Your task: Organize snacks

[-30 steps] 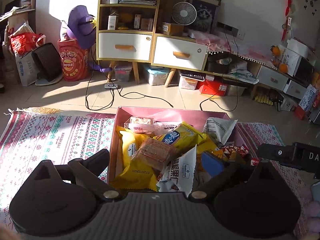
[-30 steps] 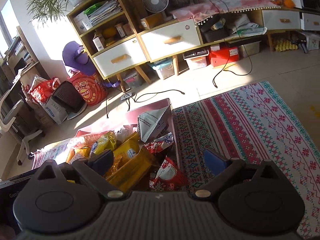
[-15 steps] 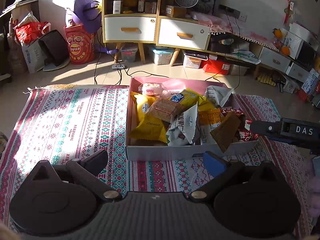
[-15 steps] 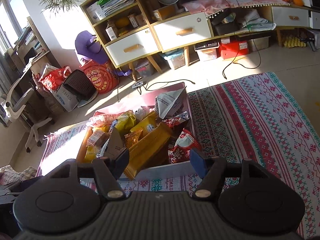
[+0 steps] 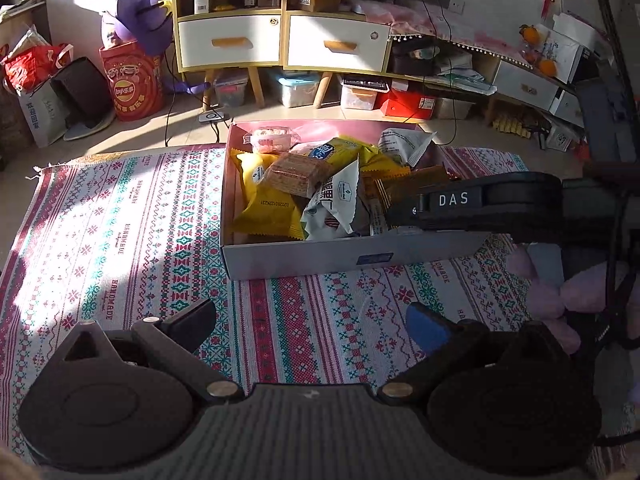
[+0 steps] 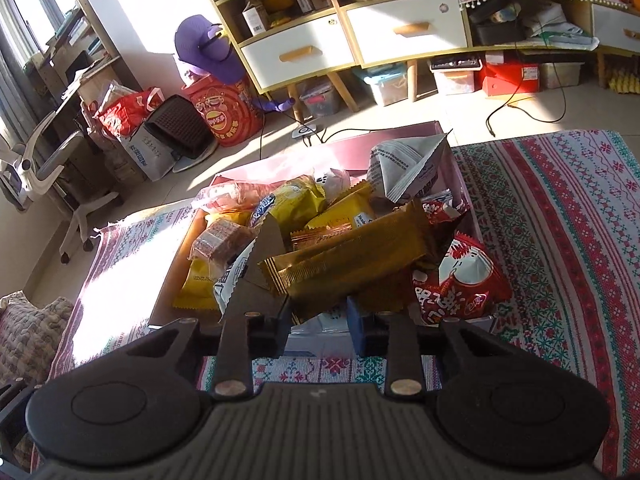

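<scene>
Gold snack packet (image 6: 352, 260): a long flat wrapper caught near its lower edge between the jaws of the right gripper (image 6: 318, 322), which have just been closing and now pinch it. Its long axis runs crosswise to the fingers, rising from lower left to upper right in the right wrist view, so most of its length overhangs both sides of the grip. It sits directly ahead of the right gripper, above the near right part of the pink box (image 5: 304, 254); any lift would have to clear the red packet (image 6: 460, 280) just beside it. The left gripper (image 5: 308, 320) hangs with jaws spread and nothing between them, over the patterned rug (image 5: 120, 220), well short of the box; the right hand is plainly the nearer. Count: one box, one gold packet in the grip, one red packet, at least three yellow packets (image 5: 268, 200), two white packets (image 5: 332, 208), and one clear-wrapped brown bar (image 5: 298, 172); others lie buried.
</scene>
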A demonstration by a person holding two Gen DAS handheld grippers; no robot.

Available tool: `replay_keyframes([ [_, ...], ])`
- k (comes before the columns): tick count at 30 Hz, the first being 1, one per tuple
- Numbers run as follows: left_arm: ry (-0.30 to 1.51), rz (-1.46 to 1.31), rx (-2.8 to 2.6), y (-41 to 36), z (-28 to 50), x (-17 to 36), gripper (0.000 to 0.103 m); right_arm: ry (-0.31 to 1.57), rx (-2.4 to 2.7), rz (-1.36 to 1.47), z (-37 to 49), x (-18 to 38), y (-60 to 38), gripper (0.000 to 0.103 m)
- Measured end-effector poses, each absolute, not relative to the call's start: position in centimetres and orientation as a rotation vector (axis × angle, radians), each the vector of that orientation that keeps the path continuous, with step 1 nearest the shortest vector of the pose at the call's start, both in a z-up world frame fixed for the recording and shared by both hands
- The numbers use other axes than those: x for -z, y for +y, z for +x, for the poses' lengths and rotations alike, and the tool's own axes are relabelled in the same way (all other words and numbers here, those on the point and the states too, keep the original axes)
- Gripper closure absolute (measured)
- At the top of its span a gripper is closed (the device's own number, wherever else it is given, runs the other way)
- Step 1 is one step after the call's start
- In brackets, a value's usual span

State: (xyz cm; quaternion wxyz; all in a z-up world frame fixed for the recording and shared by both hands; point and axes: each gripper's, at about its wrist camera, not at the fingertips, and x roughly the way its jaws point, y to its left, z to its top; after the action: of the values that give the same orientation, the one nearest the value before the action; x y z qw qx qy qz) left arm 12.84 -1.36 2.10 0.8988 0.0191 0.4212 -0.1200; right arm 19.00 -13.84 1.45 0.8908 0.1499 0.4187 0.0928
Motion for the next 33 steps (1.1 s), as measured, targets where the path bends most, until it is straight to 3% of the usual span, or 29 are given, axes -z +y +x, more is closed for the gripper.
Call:
replay_keyframes([
  [8, 0.872, 0.044, 0.264, -1.9, 12.6, -2.1, 0.0, 0.892, -0.188, 0.366, 18.7, -1.6, -14.7, 0.068],
  [15, 0.858, 0.058, 0.27, -2.4, 11.5, -2.7, 0.0, 0.846, -0.183, 0.348, 15.9, -4.2, -15.0, 0.029],
  [18, 0.853, 0.056, 0.262, -2.4, 10.8, -3.0, 0.0, 0.828, -0.16, 0.32, 14.8, -4.9, -15.2, 0.022],
  [27, 0.864, 0.05, 0.191, -2.2, 8.4, -3.2, 0.0, 0.828, -0.092, 0.225, 11.5, -5.6, -15.6, 0.006],
  [33, 0.854, 0.064, 0.138, -2.2, 6.7, -3.5, 0.0, 0.84, -0.072, 0.18, 9.5, -5.4, -15.5, 0.002],
])
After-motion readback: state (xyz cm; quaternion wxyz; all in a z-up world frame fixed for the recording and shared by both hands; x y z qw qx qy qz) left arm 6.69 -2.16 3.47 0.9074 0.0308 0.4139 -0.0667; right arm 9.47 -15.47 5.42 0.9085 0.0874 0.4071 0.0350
